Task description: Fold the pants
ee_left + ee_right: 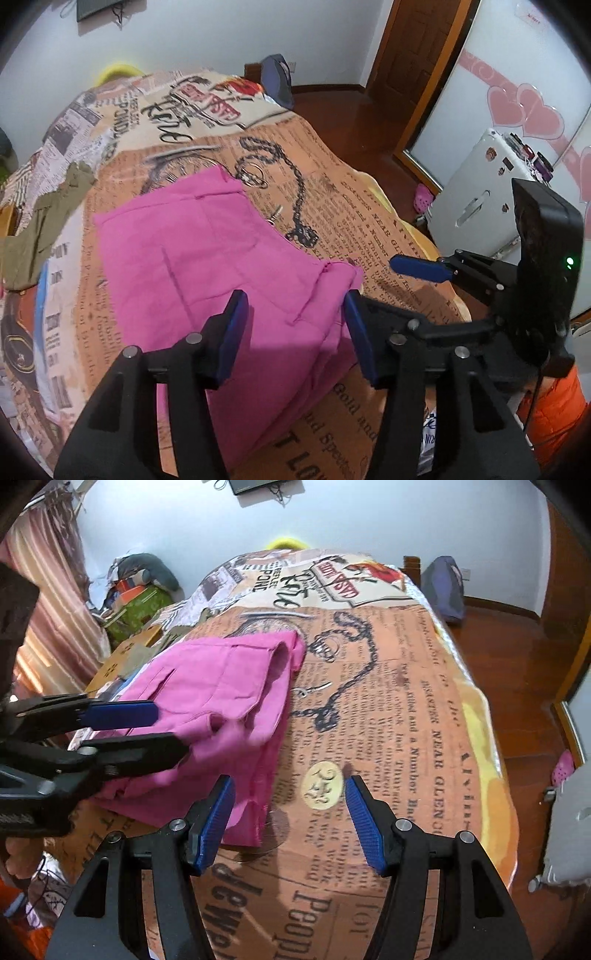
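A home bedroom: a bed [406, 709] under a newspaper-print cover, wooden floor [517, 672], curtains [48, 602], and a wooden door [417, 48].

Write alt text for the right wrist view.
Folded pink pants lie on a newspaper-print bedspread. The open right gripper hovers beside their near edge, holding nothing; the left gripper hovers open over the pants.

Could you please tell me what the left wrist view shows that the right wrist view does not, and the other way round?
Only the left wrist view shows the olive garment beside the pink pants, the white suitcase and the heart-patterned sliding door. Only the right wrist view shows the striped curtain and the cluttered pile in the corner. Both show the folded pink pants on the newspaper-print bedspread, and both grippers, left gripper and right gripper, open and empty.
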